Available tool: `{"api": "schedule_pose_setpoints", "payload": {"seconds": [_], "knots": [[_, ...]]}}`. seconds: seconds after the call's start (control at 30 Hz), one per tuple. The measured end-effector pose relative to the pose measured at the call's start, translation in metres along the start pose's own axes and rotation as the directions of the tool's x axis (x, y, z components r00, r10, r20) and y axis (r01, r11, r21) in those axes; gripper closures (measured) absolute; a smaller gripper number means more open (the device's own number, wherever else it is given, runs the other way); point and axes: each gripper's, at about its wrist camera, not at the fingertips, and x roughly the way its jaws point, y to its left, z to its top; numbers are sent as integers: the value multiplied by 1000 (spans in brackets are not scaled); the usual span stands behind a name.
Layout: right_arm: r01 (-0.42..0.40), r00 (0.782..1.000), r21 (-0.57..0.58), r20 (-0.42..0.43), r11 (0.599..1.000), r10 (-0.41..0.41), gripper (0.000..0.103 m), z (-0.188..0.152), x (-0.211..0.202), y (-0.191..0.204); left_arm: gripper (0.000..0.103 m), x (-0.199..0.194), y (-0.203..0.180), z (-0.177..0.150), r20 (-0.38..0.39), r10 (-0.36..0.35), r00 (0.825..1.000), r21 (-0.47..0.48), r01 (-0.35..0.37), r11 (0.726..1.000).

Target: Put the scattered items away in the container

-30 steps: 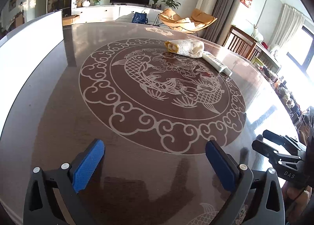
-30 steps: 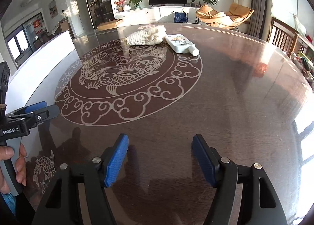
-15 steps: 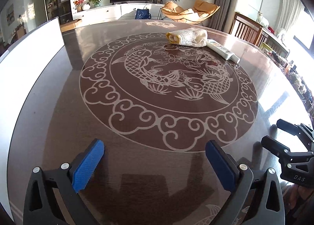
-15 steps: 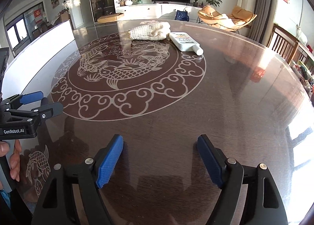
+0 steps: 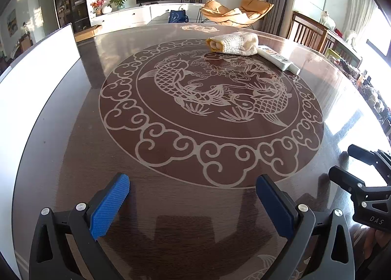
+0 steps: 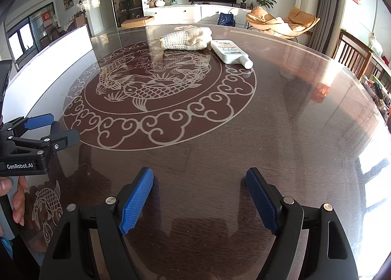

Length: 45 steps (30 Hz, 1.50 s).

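Note:
A rolled cream towel [image 5: 233, 43] lies at the far side of the round table, also seen in the right wrist view [image 6: 188, 38]. A flat white bottle [image 5: 278, 60] lies beside it on the right, also in the right wrist view [image 6: 231, 53]. A white container [image 5: 36, 72] stands along the table's left edge; its wall shows in the right wrist view [image 6: 61, 48]. My left gripper [image 5: 193, 199] is open and empty above the near table. My right gripper [image 6: 199, 197] is open and empty too. Each gripper appears in the other's view, left gripper [image 6: 48, 128] and right gripper [image 5: 347, 162].
The dark wooden table [image 5: 171, 194] has a pale fish and cloud pattern [image 5: 210, 109] in its middle. Wooden chairs [image 5: 308, 33] stand behind the far right edge. Clutter lies on a shelf at the right [image 5: 371, 89].
Both grippers have tilted and drawn slightly, so the towel and bottle sit a little lower and nearer in view. Both stay open. No item has moved.

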Motion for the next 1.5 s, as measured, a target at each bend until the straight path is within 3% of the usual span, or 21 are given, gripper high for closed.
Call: {"api": "schedule_pose_setpoints", "payload": {"seconds": [1.13, 1.5], "knots": [[0, 1000, 0, 0, 1000, 0, 24, 0, 0, 0, 0, 2, -6, 1, -16, 31, 999, 27, -31, 999], [-1, 1000, 1, -1, 1000, 1, 24, 0, 1, 0, 0, 38, -30, 47, -33, -28, 999, 118, 32, 992]]}}
